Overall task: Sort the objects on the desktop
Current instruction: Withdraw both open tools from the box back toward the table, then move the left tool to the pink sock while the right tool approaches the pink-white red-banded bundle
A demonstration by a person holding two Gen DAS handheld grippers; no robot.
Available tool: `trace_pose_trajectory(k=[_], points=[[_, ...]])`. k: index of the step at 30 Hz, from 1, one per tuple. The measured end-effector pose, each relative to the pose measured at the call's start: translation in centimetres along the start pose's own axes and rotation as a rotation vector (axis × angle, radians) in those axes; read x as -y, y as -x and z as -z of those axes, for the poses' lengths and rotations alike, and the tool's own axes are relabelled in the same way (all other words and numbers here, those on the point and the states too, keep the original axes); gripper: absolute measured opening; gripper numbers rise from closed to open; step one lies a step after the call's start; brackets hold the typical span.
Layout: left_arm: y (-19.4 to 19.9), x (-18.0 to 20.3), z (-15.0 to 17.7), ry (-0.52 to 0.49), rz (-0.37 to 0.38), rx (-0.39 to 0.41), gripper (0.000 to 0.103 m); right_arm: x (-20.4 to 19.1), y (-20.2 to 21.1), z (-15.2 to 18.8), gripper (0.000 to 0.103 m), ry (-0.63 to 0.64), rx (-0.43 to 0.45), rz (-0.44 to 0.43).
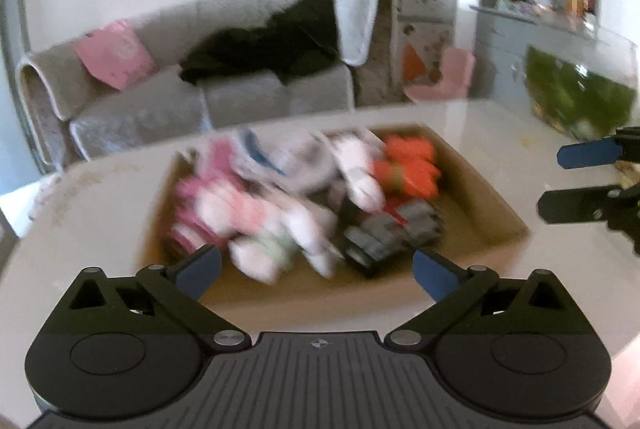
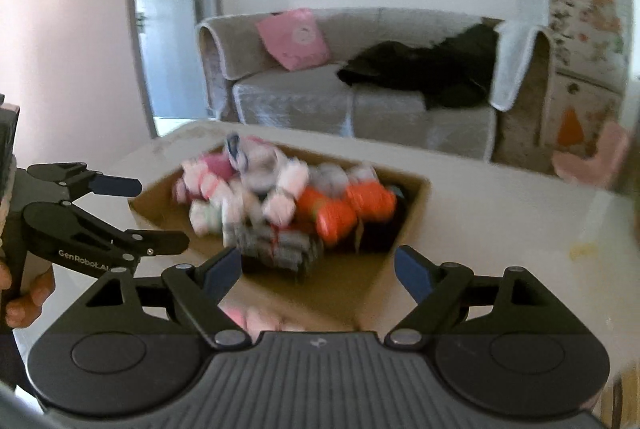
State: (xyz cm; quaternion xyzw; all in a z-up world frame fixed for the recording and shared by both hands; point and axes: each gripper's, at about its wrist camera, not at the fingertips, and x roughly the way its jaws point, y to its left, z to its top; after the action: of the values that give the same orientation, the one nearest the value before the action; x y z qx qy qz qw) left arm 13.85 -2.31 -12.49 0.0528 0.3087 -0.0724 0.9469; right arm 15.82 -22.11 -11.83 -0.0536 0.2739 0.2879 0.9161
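Note:
A shallow cardboard box [image 1: 492, 205] lies on the white table [image 1: 480, 125], holding a blurred heap of rolled socks: pink and white ones [image 1: 224, 217], orange ones [image 1: 408, 169] and grey ones [image 1: 392, 233]. My left gripper [image 1: 316, 275] is open and empty, just short of the box's near edge. My right gripper [image 2: 318, 273] is open and empty at the box's near right corner [image 2: 416, 189]. The orange socks [image 2: 344, 209] and grey socks [image 2: 280, 249] lie just ahead of it. Each gripper shows in the other's view, the right [image 1: 576, 175] and the left [image 2: 148, 213].
A grey sofa [image 2: 360, 101] with a pink cushion [image 2: 294, 39] and dark clothing [image 2: 432, 69] stands beyond the table. A clear tank with greenery [image 1: 580, 93] sits at the table's far right. A small yellowish scrap [image 2: 582, 251] lies on the table to the right.

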Motion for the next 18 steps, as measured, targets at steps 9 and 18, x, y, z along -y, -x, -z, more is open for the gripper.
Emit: trace_pose_trajectory(k=[9,18], points=[[-2.2,4.4,3.4,-0.063,0.005,-0.073,0.103,1.1,0.6,4.3,0.084,-0.132,-0.021,0.004],[-4.1,5.1,5.0,-0.083,0.011,-0.107,0.102,1.1,-0.5,5.6,0.084,-0.129,-0.027,-0.007]])
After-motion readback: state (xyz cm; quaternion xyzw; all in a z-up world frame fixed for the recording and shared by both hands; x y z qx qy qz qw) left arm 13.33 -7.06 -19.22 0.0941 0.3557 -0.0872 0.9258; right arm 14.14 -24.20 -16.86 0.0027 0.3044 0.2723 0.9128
